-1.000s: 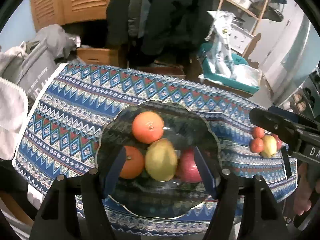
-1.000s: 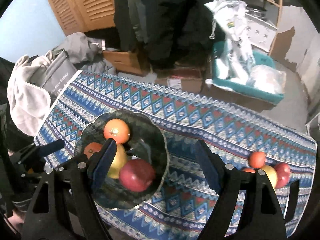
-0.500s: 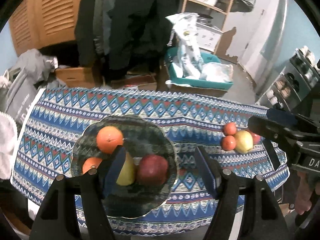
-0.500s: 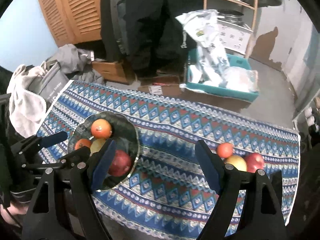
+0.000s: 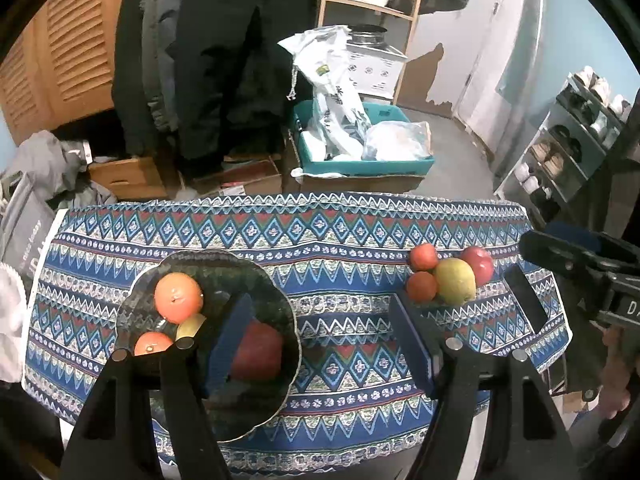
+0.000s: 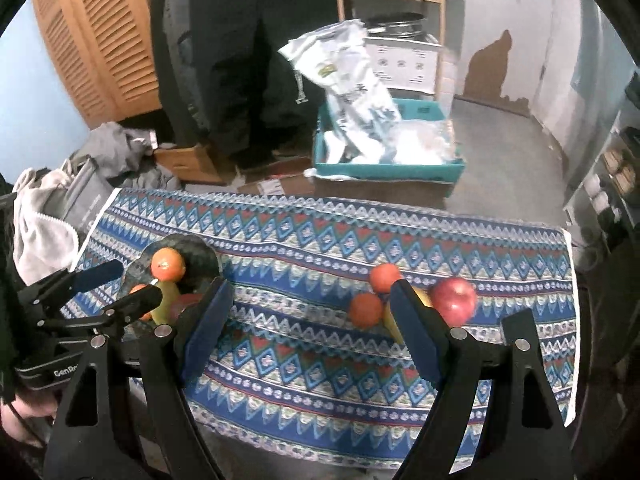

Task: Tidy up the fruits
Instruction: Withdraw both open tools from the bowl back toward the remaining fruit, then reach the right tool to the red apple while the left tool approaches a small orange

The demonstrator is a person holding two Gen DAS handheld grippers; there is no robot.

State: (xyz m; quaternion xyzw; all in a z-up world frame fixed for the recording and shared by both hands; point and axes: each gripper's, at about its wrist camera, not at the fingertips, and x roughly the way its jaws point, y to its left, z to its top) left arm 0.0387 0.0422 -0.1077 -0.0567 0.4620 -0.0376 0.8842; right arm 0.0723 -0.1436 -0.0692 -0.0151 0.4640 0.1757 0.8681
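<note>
Nearest, both tongs — left tongs [image 5: 316, 344], right tongs [image 6: 308, 332] — gaping, empty. Beyond, on counter [image 6: 304, 240]: plate [image 5: 256, 276] at nine o'clock, loose fruit cluster [image 6: 400, 300] at three. Probably firm, smooth, roll-prone; best pinched across widest middle.

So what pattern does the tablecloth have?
The tablecloth has blue, red and white diamond and zigzag bands; the left wrist view shows it best.

Plate [image 5: 256, 280] of fruit at table's [image 5: 340, 240] left, loose fruit cluster [image 5: 450, 276] at right
</note>
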